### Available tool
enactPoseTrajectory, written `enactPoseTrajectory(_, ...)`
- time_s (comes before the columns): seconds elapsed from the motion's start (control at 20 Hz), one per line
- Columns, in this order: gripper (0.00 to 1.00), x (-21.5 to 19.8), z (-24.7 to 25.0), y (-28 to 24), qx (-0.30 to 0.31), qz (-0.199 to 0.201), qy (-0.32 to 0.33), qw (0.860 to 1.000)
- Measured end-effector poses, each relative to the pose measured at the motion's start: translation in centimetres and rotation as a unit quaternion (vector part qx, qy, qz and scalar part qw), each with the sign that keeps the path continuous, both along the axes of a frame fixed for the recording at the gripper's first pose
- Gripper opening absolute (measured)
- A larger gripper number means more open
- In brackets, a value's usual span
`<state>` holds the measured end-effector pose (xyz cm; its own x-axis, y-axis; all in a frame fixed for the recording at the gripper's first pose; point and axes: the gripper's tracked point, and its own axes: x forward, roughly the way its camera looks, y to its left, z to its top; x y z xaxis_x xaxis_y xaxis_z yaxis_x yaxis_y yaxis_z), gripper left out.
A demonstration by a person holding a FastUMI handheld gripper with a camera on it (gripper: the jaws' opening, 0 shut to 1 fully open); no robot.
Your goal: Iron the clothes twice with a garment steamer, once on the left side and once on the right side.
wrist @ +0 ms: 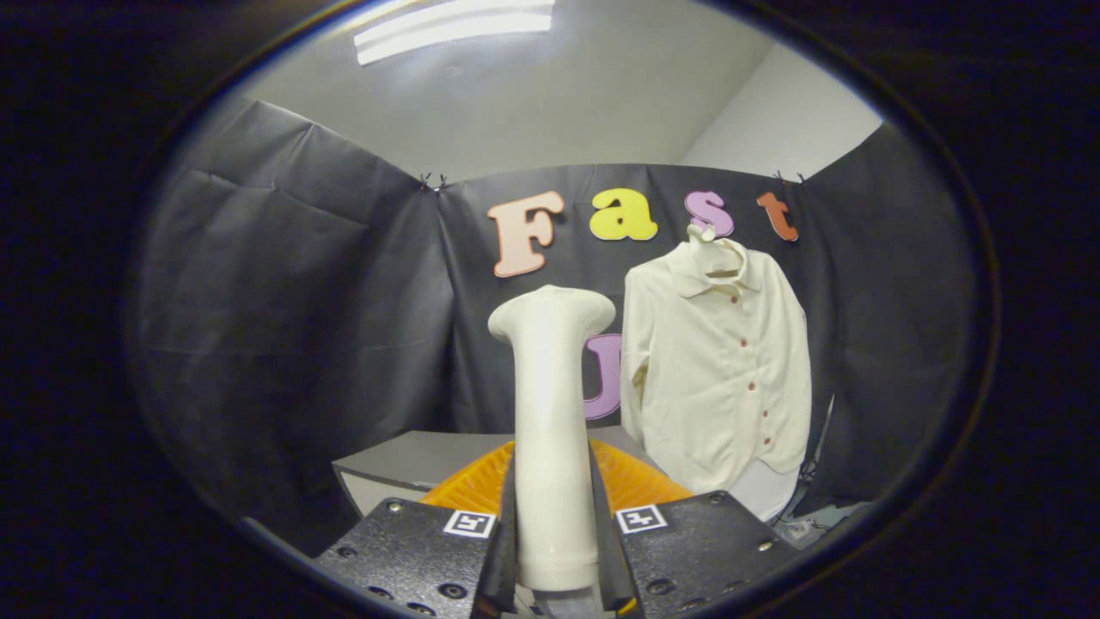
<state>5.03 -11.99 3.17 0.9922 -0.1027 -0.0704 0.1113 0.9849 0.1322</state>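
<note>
the steamer's [550,430] base is hidden low between the fingers, and the gripper [554,550] is pinched tight on its handle, head upright. the shirt [718,378] hangs on a hanger beyond and right of the fingers, well apart from the head. an orange mat [636,481] and table [404,464] lie just ahead; open room to the left.

Gripper [554,537] with both fingers pressed against the handle of an upright white steamer [550,413], whose wider head stands at the top, turned away from the camera. Beyond the fingers, an orange tray [640,483] lies on a grey table [404,460]. To the steamer's right, well beyond it, a cream buttoned shirt [718,378] hangs on a hanger [713,249] against the black cloth wall [292,301]. A ceiling light [455,26] is overhead.
</note>
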Motion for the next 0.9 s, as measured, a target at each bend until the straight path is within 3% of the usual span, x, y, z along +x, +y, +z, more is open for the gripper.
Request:
enactPoseTrajectory(0.3,0.36,0.0,1.1,3.3,-0.007,0.01,0.001,1.0)
enactPoseTrajectory(0.9,0.36,-1.1,0.8,2.8,-0.006,-0.001,0.013,1.0)
